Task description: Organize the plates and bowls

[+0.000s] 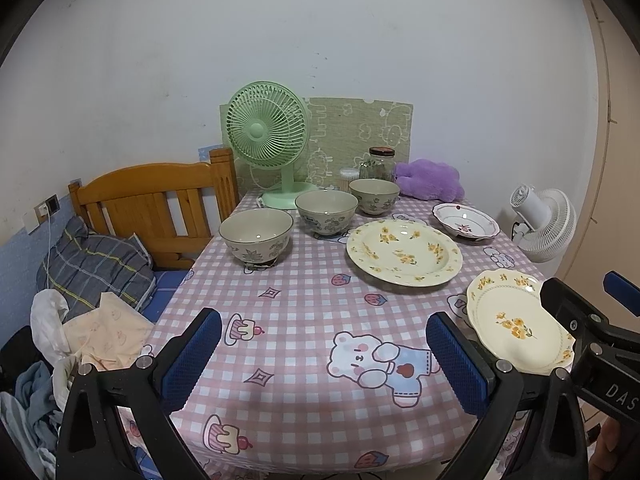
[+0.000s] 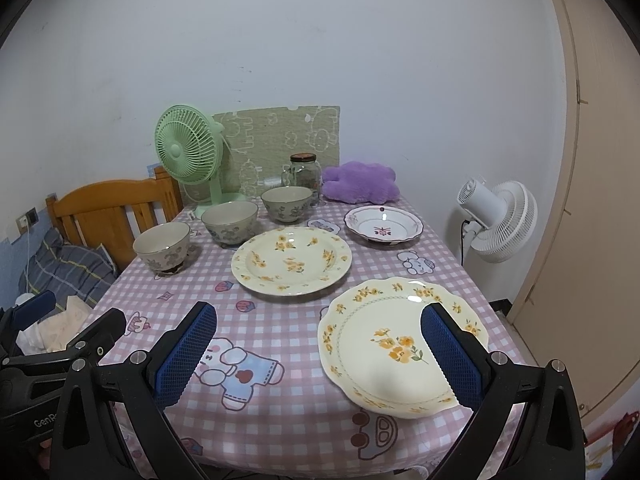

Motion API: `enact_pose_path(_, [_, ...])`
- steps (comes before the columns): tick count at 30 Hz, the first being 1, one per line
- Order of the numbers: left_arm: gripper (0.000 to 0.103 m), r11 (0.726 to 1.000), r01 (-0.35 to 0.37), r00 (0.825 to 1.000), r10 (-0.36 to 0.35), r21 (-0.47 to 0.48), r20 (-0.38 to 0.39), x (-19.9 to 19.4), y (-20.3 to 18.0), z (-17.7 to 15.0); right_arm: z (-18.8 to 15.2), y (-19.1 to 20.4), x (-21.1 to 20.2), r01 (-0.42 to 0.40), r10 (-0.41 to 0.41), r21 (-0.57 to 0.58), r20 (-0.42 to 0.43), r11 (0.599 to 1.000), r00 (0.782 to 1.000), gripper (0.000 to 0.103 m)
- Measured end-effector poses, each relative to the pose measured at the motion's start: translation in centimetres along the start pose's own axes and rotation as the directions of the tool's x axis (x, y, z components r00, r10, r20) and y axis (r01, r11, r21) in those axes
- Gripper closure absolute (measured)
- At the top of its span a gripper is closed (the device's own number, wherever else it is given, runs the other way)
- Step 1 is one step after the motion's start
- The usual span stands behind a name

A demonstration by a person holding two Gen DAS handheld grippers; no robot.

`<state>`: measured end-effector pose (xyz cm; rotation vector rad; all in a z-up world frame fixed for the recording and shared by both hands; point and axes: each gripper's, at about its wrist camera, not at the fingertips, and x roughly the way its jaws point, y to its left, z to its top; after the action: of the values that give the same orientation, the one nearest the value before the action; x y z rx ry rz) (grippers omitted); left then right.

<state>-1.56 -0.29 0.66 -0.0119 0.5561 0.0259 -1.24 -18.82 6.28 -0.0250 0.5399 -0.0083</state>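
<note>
Between my left gripper's [image 1: 323, 354] two blue fingers [image 1: 192, 354] I see only the pink checked tablecloth [image 1: 304, 304] with a bear picture on it. Those jaws are wide apart and hold nothing.

Straight ahead of them, past the bear, sits the near bowl [image 1: 256, 236]. Two more bowls stand behind it in a slanted row, the middle bowl [image 1: 326, 212] and the far bowl [image 1: 374, 196]. None of the three touch.

Ahead and to the right of my left jaws lies the big yellow flower plate [image 1: 404, 254]. Farther back is a small white plate with a red edge [image 1: 466, 220]. Just outside my left gripper's right finger lies the wavy yellow plate [image 1: 516, 320].

My right gripper [image 2: 319, 356] is open too, jaws far apart, holding nothing. The wavy yellow plate lies flat on the cloth between its fingers, closer to the right finger [image 2: 450, 356], which covers part of the plate's right side. I cannot tell if that finger touches it. The big flower plate is straight ahead of these jaws, near the wavy one but apart from it.

At the back of the table stand a green fan [image 1: 266, 132], a glass jar [image 1: 378, 166] and a purple plush toy [image 1: 430, 180]. A white fan [image 2: 498, 222] stands off the table's right side.
</note>
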Motion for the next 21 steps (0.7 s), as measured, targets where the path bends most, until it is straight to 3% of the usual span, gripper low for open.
enact_pose_path(21, [0.001,1.0,-0.014,1.0,0.014,0.005,0.001,-0.23,0.26,0.22,0.26,0.13,0.47,-0.003,0.003,0.007,-0.014,1.0,1.0,0.0])
